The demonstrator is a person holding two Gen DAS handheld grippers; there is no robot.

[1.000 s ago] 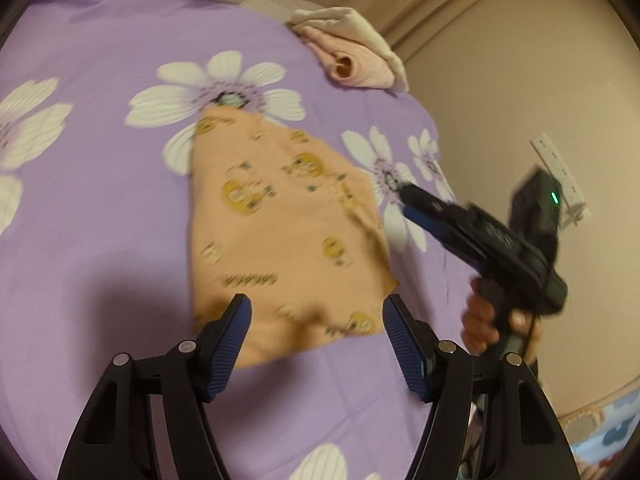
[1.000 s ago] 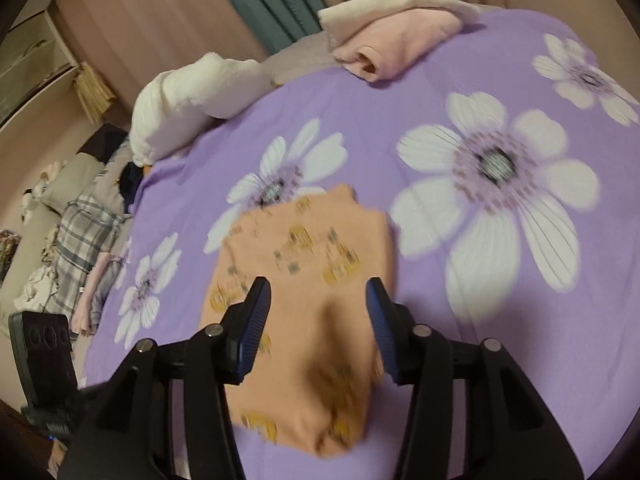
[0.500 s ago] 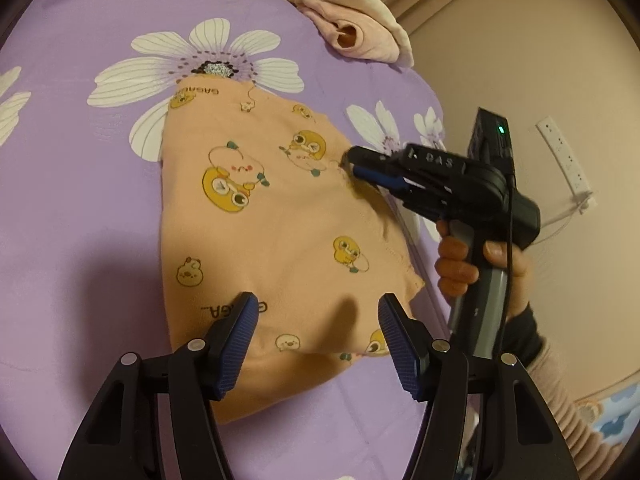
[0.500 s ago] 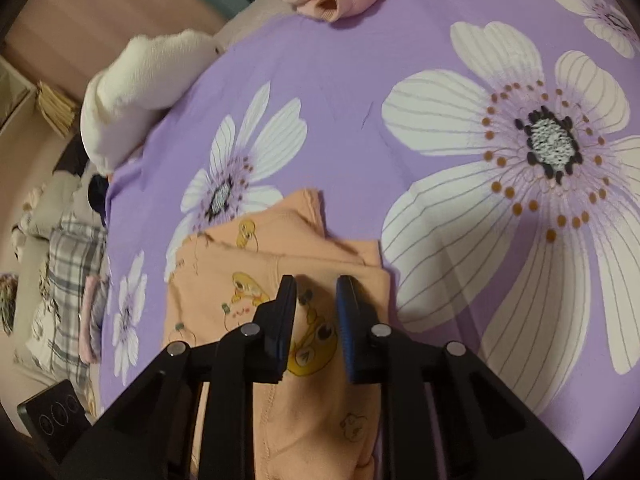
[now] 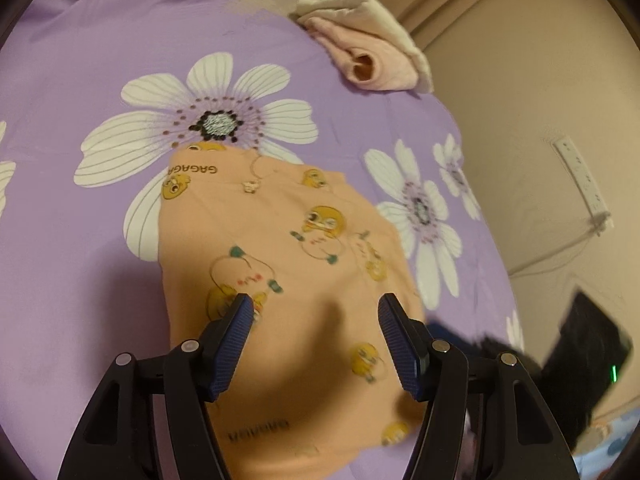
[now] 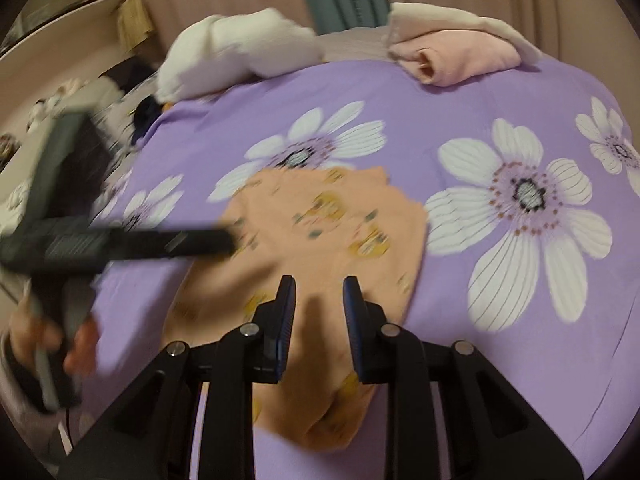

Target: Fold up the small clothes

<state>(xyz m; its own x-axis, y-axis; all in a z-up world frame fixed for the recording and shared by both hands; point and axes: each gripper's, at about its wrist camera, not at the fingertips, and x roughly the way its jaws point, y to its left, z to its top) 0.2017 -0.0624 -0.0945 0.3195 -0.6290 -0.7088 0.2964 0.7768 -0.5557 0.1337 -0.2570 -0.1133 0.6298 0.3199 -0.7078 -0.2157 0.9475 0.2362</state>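
A small orange garment with yellow cartoon prints (image 5: 288, 264) lies folded on the purple flowered bedspread (image 5: 80, 60); it also shows in the right wrist view (image 6: 320, 232). My left gripper (image 5: 316, 320) is open and empty, hovering above the garment's near half. My right gripper (image 6: 319, 300) is partly open and empty above the garment's near edge. The left gripper's body (image 6: 120, 240) crosses the right wrist view, blurred. The right gripper's body (image 5: 584, 340) shows at the lower right of the left wrist view.
A folded pink and cream garment pile (image 5: 372, 60) lies at the bed's far corner, also in the right wrist view (image 6: 456, 52). A white pillow (image 6: 236, 56) sits at the far edge. A wall with a power strip (image 5: 584, 184) is to the right.
My right gripper has let go of the garment, opened a little and drawn back toward the near edge. My left gripper has moved forward over the garment. The garment now lies flatter.
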